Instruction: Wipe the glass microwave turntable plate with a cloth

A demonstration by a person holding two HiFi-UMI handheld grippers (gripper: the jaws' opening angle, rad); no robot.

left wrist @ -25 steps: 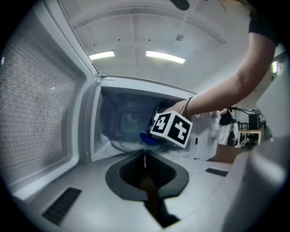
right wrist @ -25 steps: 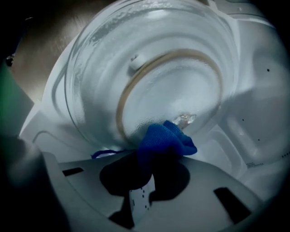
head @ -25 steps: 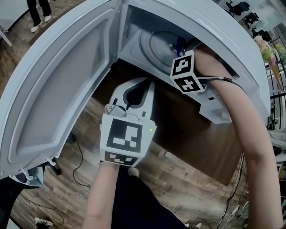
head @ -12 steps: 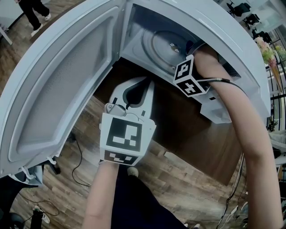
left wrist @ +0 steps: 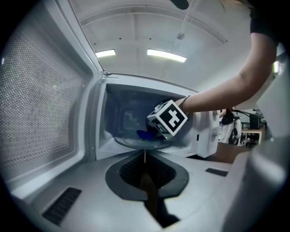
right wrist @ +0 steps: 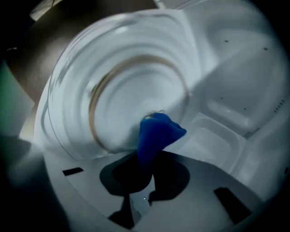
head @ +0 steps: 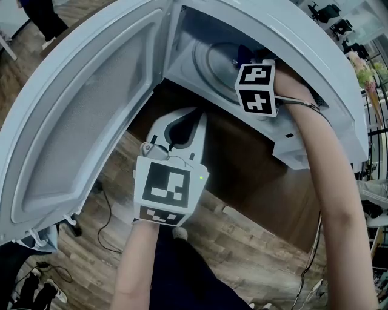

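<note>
The glass turntable plate [head: 212,57] lies inside the open microwave [head: 315,42]. My right gripper [right wrist: 145,156] reaches into the cavity and is shut on a blue cloth [right wrist: 156,133], whose bunched end rests against the ribbed plate [right wrist: 122,86] near its right rim. In the head view its marker cube [head: 257,89] hides the jaws and most of the cloth. From the left gripper view the cloth [left wrist: 145,134] shows on the plate [left wrist: 133,142] beside that cube [left wrist: 168,118]. My left gripper [head: 194,116] hangs outside, in front of the opening, shut with nothing in it.
The microwave door [head: 79,109] stands swung wide open to the left. A brown table [head: 242,169] carries the microwave, with its front edge toward me. Wooden floor with cables [head: 109,224] lies below. A person's legs [head: 36,15] stand at the far top left.
The right gripper has shifted up and turned inside the cavity, dragging the blue cloth across the plate. The left gripper has stayed where it was.
</note>
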